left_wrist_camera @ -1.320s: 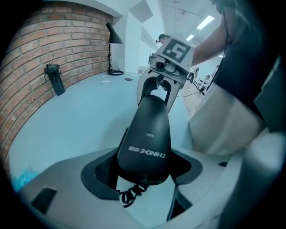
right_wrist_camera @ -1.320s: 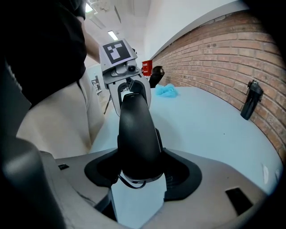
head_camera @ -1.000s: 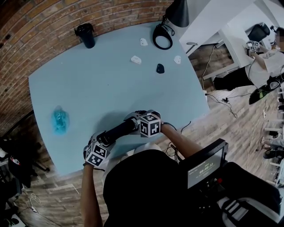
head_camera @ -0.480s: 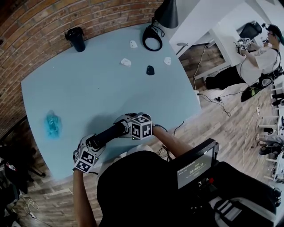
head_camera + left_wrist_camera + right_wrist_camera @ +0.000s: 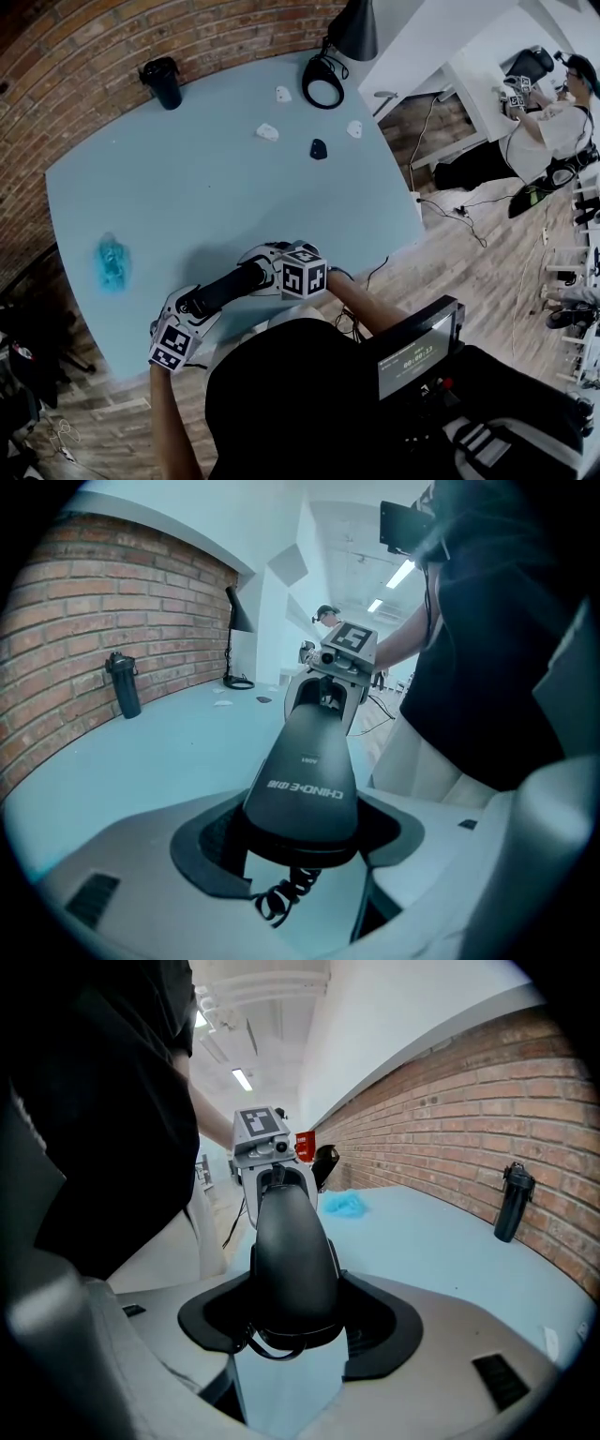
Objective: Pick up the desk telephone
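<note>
Fingers [image 5: 122, 860] grip telephone handset [image 5: 305, 761] — both ends.

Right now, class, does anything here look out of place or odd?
The black handset is clamped end to end between the left gripper and right gripper, with no telephone base in view; a curl of cord dangles beneath it.

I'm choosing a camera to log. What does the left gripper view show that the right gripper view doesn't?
Left only: the desk lamp and the right gripper at the far end. Right only: a blue crumpled thing and the left gripper. Both: the black handset clamped in the jaws, the dark bottle, the brick wall, the table.
</note>
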Tool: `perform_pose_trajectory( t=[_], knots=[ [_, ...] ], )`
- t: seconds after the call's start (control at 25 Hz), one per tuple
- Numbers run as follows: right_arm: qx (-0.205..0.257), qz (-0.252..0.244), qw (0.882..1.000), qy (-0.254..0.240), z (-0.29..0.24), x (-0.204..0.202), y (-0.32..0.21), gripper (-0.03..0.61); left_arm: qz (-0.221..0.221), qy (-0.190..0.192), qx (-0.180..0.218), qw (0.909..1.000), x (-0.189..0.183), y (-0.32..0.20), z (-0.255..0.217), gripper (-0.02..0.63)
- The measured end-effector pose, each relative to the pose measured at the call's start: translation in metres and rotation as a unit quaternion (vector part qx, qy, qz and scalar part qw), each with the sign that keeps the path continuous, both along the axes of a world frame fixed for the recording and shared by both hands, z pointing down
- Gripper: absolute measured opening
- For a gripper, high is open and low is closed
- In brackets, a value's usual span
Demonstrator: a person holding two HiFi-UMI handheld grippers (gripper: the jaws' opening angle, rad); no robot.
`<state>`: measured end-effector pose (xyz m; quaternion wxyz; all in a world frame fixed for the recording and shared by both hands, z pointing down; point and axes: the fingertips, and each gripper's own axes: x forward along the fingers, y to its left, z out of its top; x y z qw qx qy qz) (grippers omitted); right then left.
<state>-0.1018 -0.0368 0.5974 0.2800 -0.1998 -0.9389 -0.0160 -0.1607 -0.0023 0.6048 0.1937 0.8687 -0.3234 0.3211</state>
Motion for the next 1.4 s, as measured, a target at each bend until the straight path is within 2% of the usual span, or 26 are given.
perform_pose_trajectory(
  t=[0.76, 1.4],
  knots=[
    [0.034, -0.014, 0.996, -0.08, -0.075, -0.005, -0.001, 0.268, 0.001, 0.025, 0.091, 0.9956, -0.003, -0.003, -0.067, 0.322],
    [0.028, -0.01, 0.991, -0.133, -0.126, -0.011, -0.005, 0.268, 0.006, 0.068, 0.123, 0.9901, -0.007, -0.009, -0.113, 0.322]
  ],
)
